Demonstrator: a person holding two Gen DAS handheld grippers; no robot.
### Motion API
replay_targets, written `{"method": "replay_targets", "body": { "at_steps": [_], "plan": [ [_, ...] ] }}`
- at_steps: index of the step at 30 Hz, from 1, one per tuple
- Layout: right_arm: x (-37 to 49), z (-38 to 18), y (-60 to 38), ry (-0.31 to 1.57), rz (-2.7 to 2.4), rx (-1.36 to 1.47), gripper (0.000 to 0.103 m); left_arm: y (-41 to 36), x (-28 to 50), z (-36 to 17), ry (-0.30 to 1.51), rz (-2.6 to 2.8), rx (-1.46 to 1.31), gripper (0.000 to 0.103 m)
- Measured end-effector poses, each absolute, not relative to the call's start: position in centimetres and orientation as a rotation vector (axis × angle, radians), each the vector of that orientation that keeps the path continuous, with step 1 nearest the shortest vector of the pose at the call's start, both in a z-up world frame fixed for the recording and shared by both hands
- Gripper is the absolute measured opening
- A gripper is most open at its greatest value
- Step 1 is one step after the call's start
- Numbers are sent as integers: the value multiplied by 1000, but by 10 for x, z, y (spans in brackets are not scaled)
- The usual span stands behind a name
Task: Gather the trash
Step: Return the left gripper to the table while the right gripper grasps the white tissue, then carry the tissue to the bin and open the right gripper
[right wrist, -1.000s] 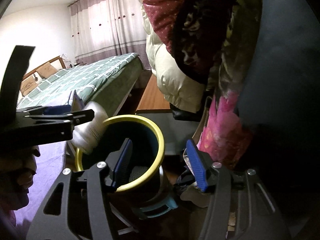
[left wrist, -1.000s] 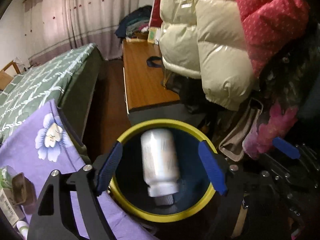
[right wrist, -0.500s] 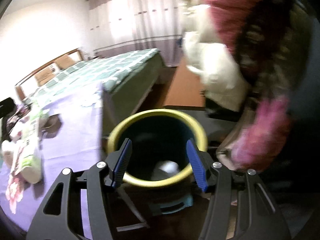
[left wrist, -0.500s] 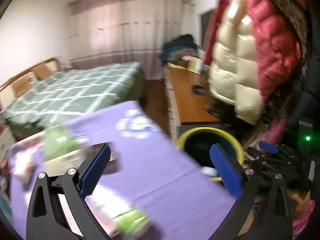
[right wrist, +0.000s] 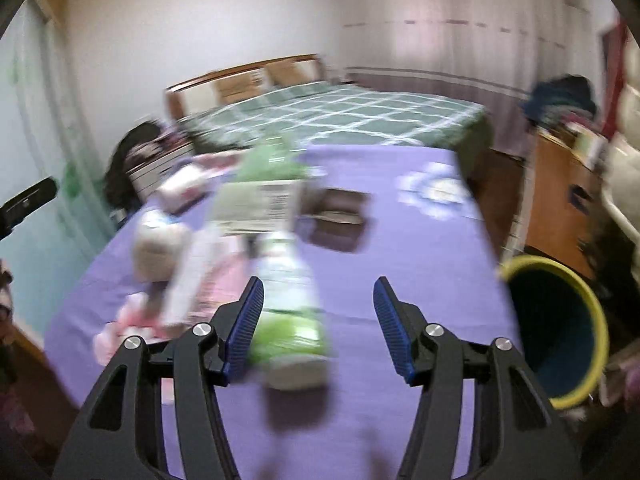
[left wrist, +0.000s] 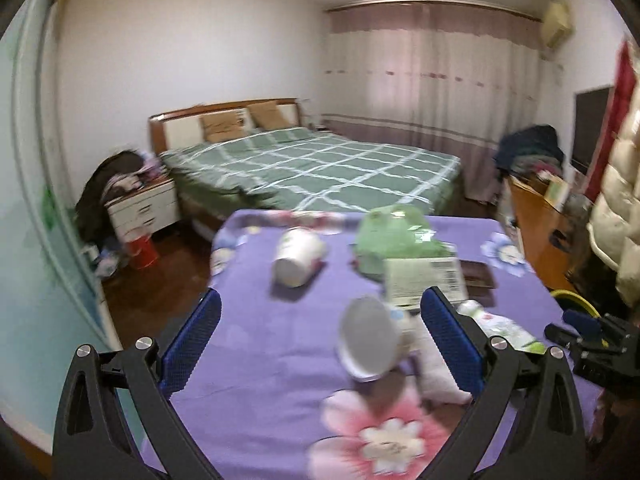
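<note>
Bare purple tablecloth [left wrist: 256, 344] left of cups [left wrist: 368, 340]

Worktop [left wrist: 280, 360] near, bed [left wrist: 320, 164] far behind it. On worktop: cup [left wrist: 298, 254] far left, 2nd cup [left wrist: 366, 340] nearer, box [left wrist: 424, 280] w/ bag [left wrist: 392, 236] behind. Bin [right wrist: 560, 332] off right edge

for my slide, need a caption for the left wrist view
Open left gripper hovers over a tipped paper cup on the purple floral tablecloth.

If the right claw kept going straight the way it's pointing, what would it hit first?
Probably the green-and-white plastic bottle lying on the purple flowered tablecloth, near the right claw's left finger; otherwise bare cloth. Motion blur makes depth uncertain.
</note>
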State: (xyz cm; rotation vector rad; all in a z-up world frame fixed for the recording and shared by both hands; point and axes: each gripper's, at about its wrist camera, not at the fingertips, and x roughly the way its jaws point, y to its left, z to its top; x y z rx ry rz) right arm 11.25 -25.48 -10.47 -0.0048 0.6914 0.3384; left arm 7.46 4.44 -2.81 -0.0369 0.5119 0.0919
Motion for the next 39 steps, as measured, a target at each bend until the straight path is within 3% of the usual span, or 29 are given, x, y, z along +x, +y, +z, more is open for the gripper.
{"method": "replay_targets", "body": {
  "at_steps": [8,18,26,30,39],
  "plan": [
    [136,-120,-175,740,432,-77,55,75,68,-41,517,131,-73,98],
    [166,-141,-149,771,375,-135,54,77,76,-56,551,124,-74,98],
    [168,-143,-138,749,345,-188,31,81,83,-65,567,122,-86,98],
    [169,-140,-141,758,378,-153,8,81,83,-67,570,121,-87,98],
    [151,-104,-153,707,457,-63,8,81,84,-69,574,124,-85,98]
  ]
}}
